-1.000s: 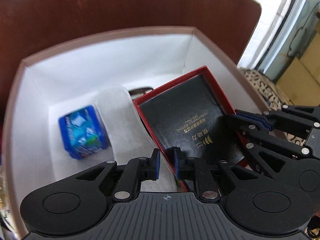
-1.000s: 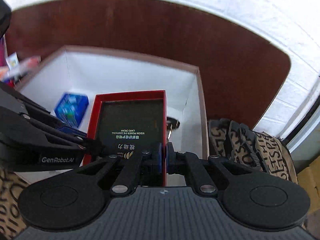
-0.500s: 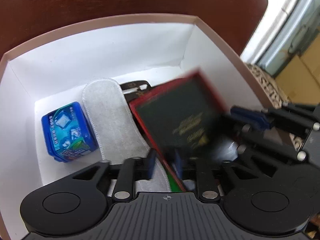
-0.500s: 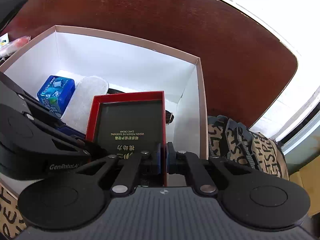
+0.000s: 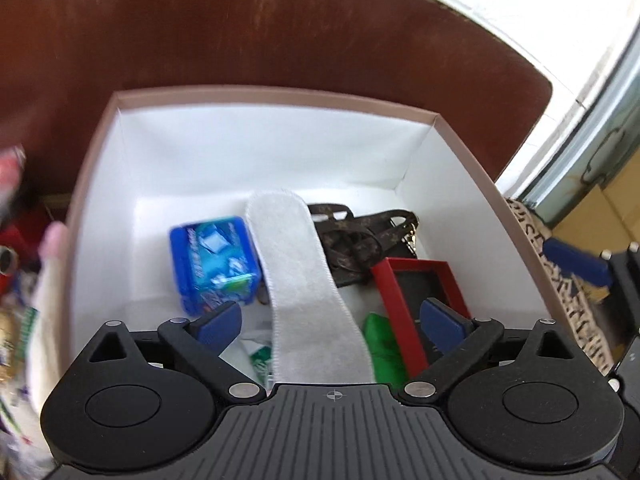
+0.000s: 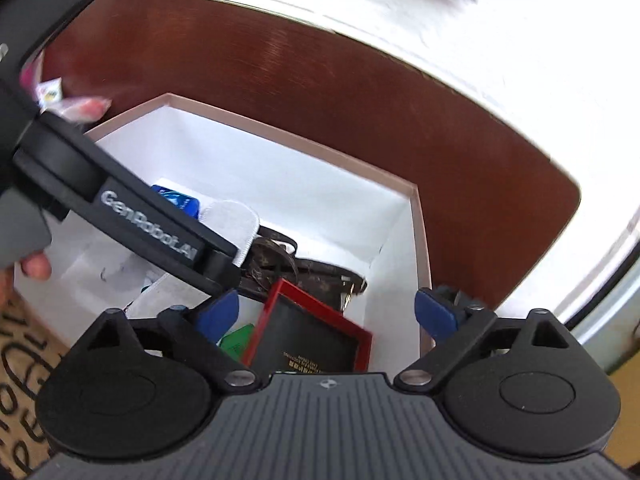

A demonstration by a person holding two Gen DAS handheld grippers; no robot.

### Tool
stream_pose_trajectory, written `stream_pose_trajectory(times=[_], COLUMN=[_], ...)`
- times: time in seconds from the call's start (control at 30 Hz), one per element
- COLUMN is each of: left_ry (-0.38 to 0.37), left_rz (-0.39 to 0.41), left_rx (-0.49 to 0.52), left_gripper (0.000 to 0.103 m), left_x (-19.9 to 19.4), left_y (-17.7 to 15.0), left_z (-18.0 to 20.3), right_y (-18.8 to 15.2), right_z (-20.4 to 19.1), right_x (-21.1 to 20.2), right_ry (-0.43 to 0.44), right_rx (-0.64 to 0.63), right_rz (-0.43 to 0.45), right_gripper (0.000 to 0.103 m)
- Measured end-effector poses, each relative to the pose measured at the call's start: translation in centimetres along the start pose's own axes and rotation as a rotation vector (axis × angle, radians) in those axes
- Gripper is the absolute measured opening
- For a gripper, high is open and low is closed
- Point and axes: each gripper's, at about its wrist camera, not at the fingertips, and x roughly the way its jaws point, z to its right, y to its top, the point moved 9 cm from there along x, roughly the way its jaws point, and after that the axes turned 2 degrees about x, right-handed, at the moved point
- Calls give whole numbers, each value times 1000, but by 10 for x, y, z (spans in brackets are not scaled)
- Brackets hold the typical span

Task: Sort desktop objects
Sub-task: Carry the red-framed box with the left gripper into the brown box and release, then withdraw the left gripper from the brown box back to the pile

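Observation:
A red-rimmed black box (image 5: 420, 292) lies in the near right part of a white storage box (image 5: 280, 148); it also shows in the right wrist view (image 6: 308, 340). My left gripper (image 5: 332, 324) is open and empty above the storage box. My right gripper (image 6: 326, 312) is open and empty above the red box. Inside too are a blue packet (image 5: 214, 260), a white cloth strip (image 5: 300, 276), a brown patterned strap (image 5: 356, 240) and a green item (image 5: 380, 344).
The storage box (image 6: 420, 240) stands on a reddish-brown table (image 5: 280, 32). A patterned fabric bag (image 5: 560, 272) lies to its right. Assorted small packets (image 5: 12, 280) lie to its left. A window frame (image 5: 592, 100) is at the far right.
Both grippers have opened and let go of the red box, which now lies lower in the storage box. Both grippers have pulled up and back.

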Motion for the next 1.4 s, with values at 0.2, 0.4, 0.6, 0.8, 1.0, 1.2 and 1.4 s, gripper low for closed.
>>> stream_pose_trajectory(times=[0.2, 0.4, 0.6, 0.8, 1.0, 1.2, 1.4], left_ry=[49, 58, 112, 171, 218, 305, 374], left_rz=[61, 91, 194, 274, 269, 229, 224], left_rx=[91, 110, 166, 173, 61, -5, -35], left_gripper=[101, 102, 101, 103, 103, 103, 103], left_x=[-26, -51, -91, -132, -149, -160, -176], left_y=[-7, -14, -25, -56, -104, -148, -171], left_z=[4, 6, 12, 0, -34, -74, -107], right_y=[5, 5, 5, -8, -29, -50, -58], right_z=[-5, -10, -18, -41, -84, -136, -174], right_x=[-15, -33, -68, -106, -120, -129, -129], right_ry=[-15, -15, -8, 51, 107, 147, 198], right_rx=[-8, 44, 137, 258, 303, 313, 363], right_rz=[23, 28, 70, 119, 121, 106, 96], right_gripper=[99, 100, 100, 100, 101, 101, 101])
